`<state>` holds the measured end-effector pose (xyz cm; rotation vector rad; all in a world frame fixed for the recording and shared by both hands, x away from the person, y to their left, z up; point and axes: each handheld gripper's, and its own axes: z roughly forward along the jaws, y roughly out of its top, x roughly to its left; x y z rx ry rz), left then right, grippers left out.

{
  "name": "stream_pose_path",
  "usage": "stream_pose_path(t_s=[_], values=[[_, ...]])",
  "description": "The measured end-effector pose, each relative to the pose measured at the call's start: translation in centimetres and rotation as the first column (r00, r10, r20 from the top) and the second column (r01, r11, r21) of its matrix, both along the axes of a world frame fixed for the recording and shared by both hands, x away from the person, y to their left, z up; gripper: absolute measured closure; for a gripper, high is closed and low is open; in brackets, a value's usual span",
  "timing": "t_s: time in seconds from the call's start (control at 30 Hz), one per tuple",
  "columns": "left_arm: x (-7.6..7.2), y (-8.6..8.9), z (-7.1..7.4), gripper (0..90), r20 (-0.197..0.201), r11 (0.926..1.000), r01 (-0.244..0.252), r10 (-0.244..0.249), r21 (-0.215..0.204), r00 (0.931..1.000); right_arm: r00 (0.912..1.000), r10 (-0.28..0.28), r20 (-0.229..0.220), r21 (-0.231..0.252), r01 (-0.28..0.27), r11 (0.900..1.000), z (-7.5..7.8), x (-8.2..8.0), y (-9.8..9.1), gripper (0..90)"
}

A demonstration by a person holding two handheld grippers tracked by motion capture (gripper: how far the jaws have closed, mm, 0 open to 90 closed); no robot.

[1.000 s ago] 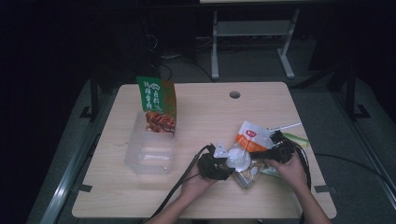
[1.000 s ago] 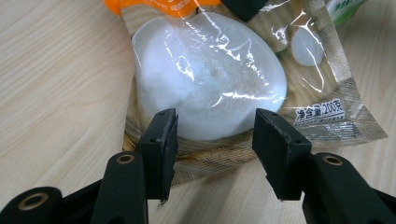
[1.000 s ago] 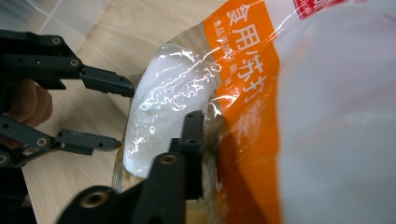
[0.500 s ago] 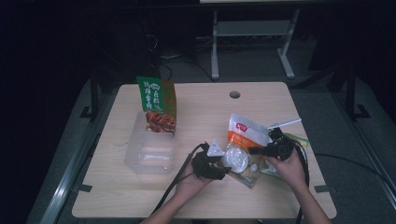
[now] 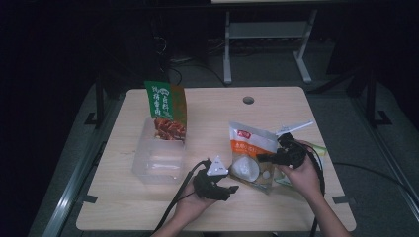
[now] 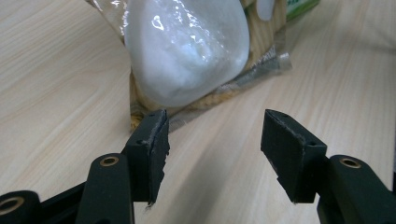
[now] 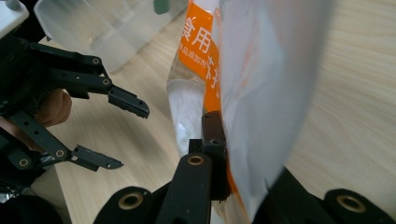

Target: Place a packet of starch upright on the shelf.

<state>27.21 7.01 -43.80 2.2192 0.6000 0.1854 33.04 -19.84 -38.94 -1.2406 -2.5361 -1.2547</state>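
A clear snack bag (image 5: 249, 148) with an orange and white label and a white lump inside stands tilted on the table, lifted at its right edge. My right gripper (image 5: 269, 159) is shut on that edge; in the right gripper view the jaws (image 7: 224, 140) pinch the bag's film (image 7: 261, 70). My left gripper (image 5: 232, 189) sits just left of the bag, open, its jaws having just been opening with nothing between them. In the left gripper view the gripper (image 6: 212, 126) faces the bag's white lump (image 6: 187, 46) a short way ahead.
A clear plastic tub (image 5: 158, 158) stands at the table's left, with a green and red snack bag (image 5: 165, 111) upright at its far end. A white strip (image 5: 296, 127) and a green packet (image 5: 318, 148) lie by the right hand. A round hole (image 5: 248, 100) is near the table's far edge.
The right gripper has raised the bag so that it stands more upright. The left gripper has opened, come off the bag and drawn back to the left.
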Motion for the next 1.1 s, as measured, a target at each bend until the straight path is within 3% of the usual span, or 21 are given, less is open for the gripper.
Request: stream_pose_path(t_s=[0.5, 1.1], values=[[-2.9, 2.5, 0.0, 39.8, 0.005, 0.9997, 0.011, -0.011, -0.02, 0.9999, 0.9962, 0.064, 0.058, -0.039, -0.062, 0.9973, 2.2, -0.4, 2.9, 90.0], [-3.9, 3.5, 0.0, 38.1, 0.028, 0.9976, 0.021, -0.02, -0.067, 0.9994, 0.9894, 0.116, 0.087, -0.037, -0.113, 0.9928, 3.9, 0.8, 5.8, 90.0]])
